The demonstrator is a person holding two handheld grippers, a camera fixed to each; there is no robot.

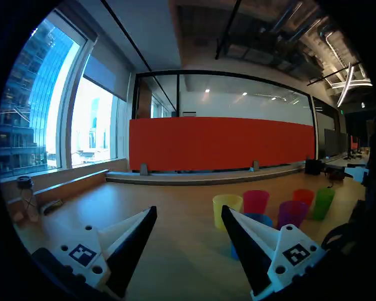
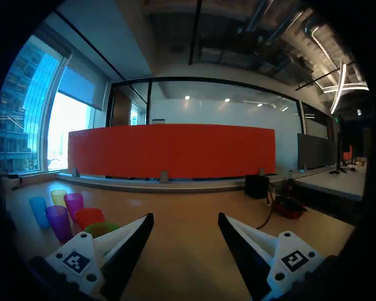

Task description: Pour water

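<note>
Wooden counter lies beneath our left tongs, spread wide and empty in the left gripper view, colourful plastic cups clustered beyond the right finger. Right gripper view: our right tongs gape empty, cups at left.

Yellow cup, pink cup, green cup, orange-red partition, tan table

An orange partition lines the far edge of the wooden table, near tall windows.

Low forward views, shared cups
</note>
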